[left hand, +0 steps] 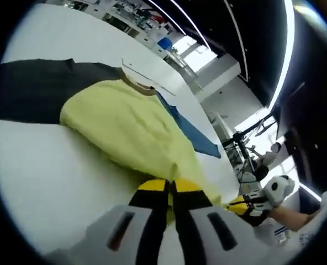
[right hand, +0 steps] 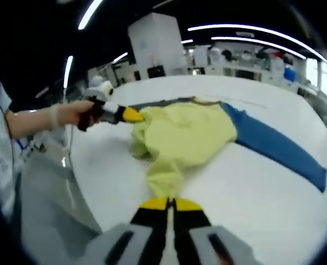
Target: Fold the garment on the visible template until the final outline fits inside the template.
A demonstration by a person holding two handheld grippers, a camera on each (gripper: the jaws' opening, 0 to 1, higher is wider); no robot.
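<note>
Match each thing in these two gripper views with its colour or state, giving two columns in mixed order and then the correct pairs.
Things:
1. garment body
2. long sleeve
3. left tongs
4. table

Descriptions:
A. white
B. yellow, bunched up
C. blue, stretched out flat
D. shut on the garment's edge, held by a hand

Pairs: 1-B, 2-C, 3-D, 4-A
</note>
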